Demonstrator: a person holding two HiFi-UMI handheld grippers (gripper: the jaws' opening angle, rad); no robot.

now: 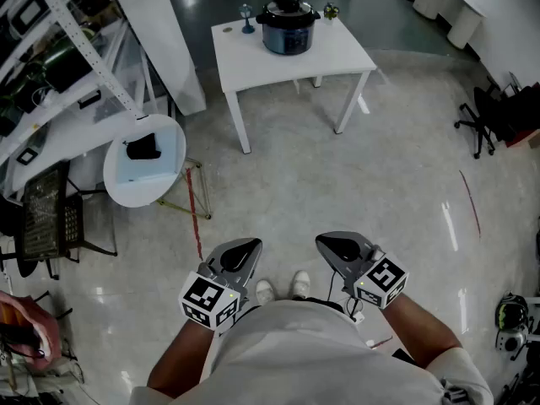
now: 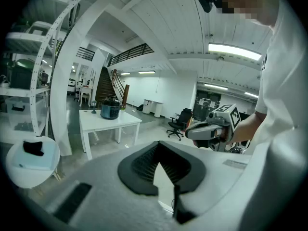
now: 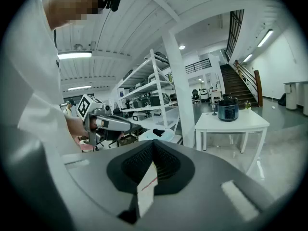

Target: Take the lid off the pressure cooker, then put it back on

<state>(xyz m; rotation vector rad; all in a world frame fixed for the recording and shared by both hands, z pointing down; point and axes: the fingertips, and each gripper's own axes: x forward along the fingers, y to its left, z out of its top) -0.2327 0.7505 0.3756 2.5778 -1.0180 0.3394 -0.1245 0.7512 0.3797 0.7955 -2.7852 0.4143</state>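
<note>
Left gripper (image 1: 239, 256) and right gripper (image 1: 341, 249) held low at the waist, jaws pressed together, empty; pressure cooker (image 1: 288, 26) well apart.

A: Where is the pressure cooker (image 1: 288, 25) placed?
B: On the surface (image 1: 253, 66), at twelve o'clock, lid (image 1: 288, 7) set on it. A round table (image 1: 169, 146) is seen at nine o'clock, an office chair (image 1: 474, 125) at three.

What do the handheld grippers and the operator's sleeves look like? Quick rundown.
Left gripper and right gripper: grey wedge-shaped shells, with dark ribbed pads at the mouth. Each carries a white cube with black square markers at the wrist end. The person wears a white short-sleeved shirt.
</note>
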